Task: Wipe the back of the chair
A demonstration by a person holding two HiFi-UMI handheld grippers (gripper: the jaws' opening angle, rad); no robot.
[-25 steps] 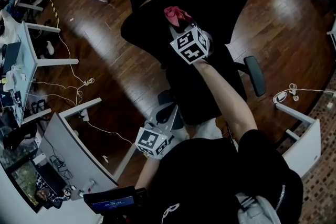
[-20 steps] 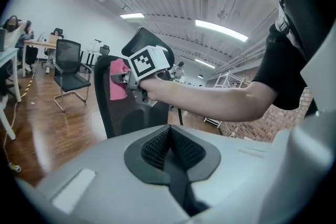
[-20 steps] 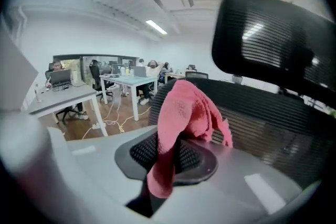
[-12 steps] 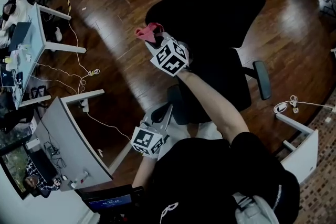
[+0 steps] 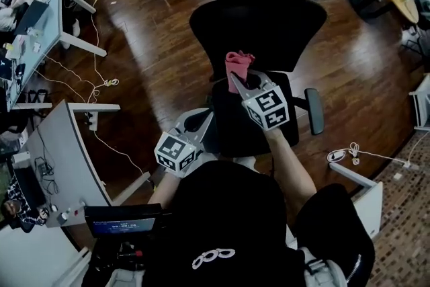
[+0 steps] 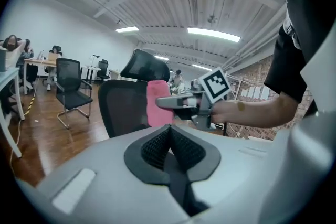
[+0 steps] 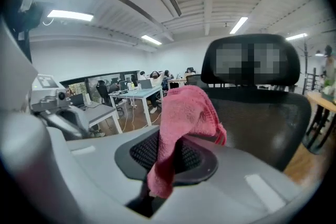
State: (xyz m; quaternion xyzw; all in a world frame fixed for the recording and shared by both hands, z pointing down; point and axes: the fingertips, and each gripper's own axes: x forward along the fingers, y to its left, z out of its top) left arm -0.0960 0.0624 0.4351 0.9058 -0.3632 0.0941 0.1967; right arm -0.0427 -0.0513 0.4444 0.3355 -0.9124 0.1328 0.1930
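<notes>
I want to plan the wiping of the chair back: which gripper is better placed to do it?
Right. The right gripper holds the pink cloth near the chair back; the left gripper is shut and empty.

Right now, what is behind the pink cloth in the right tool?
Behind it is the black mesh chair back, its headrest above. The pink cloth, clamped in the right tool, covers the mesh directly behind.

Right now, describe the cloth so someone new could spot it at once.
Find the black mesh office chair at the centre of the floor. Near its backrest, the right gripper pinches a crumpled cloth. It is the only pink thing among black and grey.
</notes>
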